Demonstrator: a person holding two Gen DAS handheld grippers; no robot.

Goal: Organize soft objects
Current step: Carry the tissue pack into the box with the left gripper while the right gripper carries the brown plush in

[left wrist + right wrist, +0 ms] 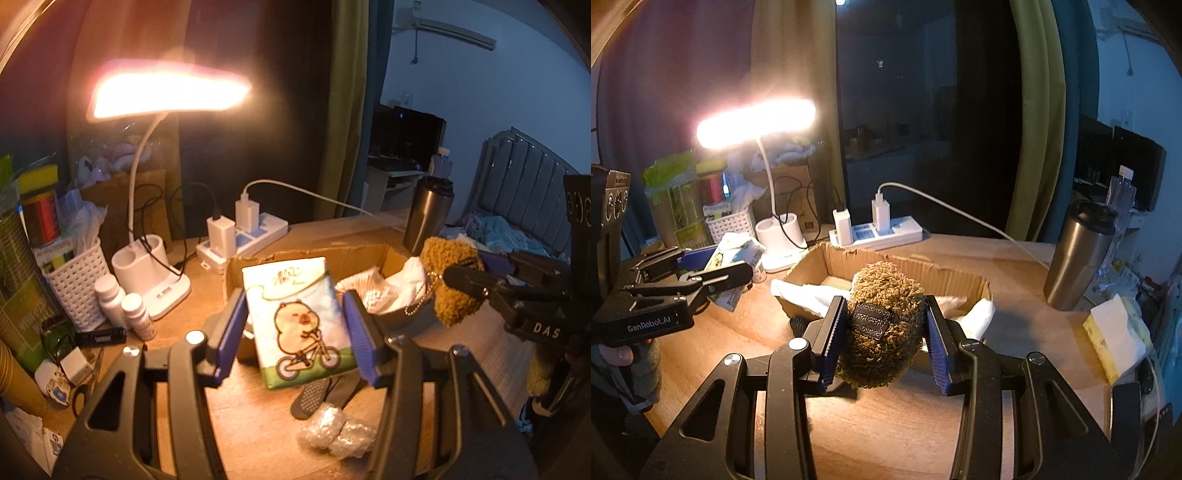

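Left claw (295, 332): clenched on the tissue pack (297, 317), gripped by its two long sides and held clear of the bench (258, 435), just in front of the cardboard box (314, 254).
Right claw (884, 332): grasping the brown plush toy (884, 325), its pads pressed into the fuzzy sides; the toy hangs above the box's near rim.
Box contents: white soft items (384, 288) already lie inside; how full it is cannot be told.
Still on the bench: a bubble-wrap wad (338, 435) and a dark textured piece (310, 398) in front of the box.
Step in hand: likely carrying both soft things to the box.
Next move: probably bring each over a free spot inside, lower, then release; the two claws are close together, so one at a time seems safer.
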